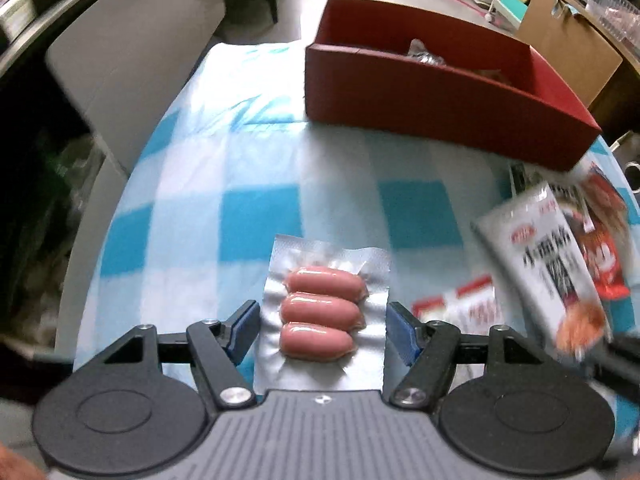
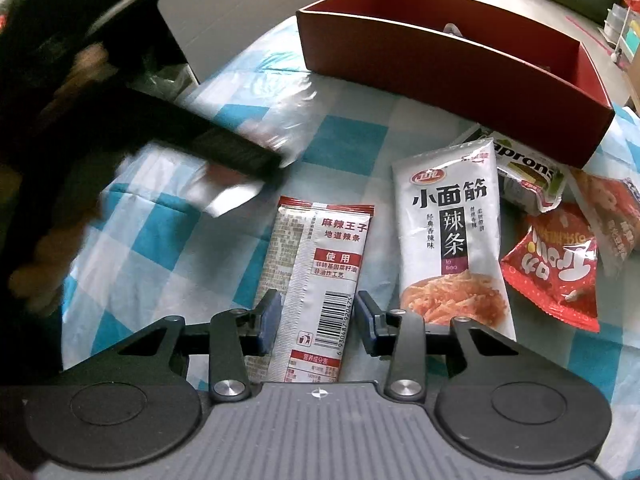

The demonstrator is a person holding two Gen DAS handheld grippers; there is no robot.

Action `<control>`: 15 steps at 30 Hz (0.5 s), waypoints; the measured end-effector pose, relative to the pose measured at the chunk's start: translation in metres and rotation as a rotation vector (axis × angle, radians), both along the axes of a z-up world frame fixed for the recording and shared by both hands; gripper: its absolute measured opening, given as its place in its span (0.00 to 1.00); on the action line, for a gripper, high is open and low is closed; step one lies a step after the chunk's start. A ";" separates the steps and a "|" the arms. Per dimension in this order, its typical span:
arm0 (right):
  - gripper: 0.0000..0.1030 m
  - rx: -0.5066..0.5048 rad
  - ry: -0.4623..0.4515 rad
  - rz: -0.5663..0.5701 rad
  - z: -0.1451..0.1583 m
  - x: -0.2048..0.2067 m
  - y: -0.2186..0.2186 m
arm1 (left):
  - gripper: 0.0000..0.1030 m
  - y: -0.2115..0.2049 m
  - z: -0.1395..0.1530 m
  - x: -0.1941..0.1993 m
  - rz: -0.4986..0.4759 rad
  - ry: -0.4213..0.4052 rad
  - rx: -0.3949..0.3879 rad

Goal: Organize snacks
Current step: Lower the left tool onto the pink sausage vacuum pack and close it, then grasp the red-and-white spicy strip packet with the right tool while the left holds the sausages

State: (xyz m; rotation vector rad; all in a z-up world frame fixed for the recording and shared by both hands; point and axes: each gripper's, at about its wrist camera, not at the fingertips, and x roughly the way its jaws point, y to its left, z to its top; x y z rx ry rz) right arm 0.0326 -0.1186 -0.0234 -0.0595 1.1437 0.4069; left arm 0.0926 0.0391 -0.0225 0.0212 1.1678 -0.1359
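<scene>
A clear vacuum pack of three pink sausages (image 1: 320, 292) lies flat on the blue-and-white checked cloth (image 1: 260, 216). My left gripper (image 1: 322, 320) is open around it, a blue pad beside each edge, and the pack is undeformed. A narrow red-and-white spicy strip packet (image 2: 320, 264) lies between the pads of my right gripper (image 2: 318, 312), which is open; the pads are close to its sides. The red box (image 2: 440, 60) stands at the back of the table. From the right wrist view, the left gripper is a dark blur (image 2: 240, 156) over the silvery pack (image 2: 224, 196).
Right of the strip packet lie a white spicy gluten packet (image 2: 452, 232), a red snack bag (image 2: 556, 264), a green-and-white pack (image 2: 528, 176) and another red packet (image 2: 612, 216). Some wrappers (image 1: 424, 54) are inside the red box (image 1: 440, 112). A white chair (image 1: 132, 60) stands left of the table.
</scene>
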 end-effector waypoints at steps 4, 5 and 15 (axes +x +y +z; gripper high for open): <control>0.58 -0.001 -0.008 0.004 -0.002 0.002 0.005 | 0.61 0.012 0.001 -0.024 0.003 0.009 0.005; 0.67 0.010 -0.005 0.012 -0.003 0.002 0.007 | 0.61 0.013 -0.002 -0.027 0.004 0.017 0.011; 1.00 -0.142 -0.124 0.151 -0.021 -0.022 0.043 | 0.63 0.015 -0.007 -0.028 -0.017 0.010 0.046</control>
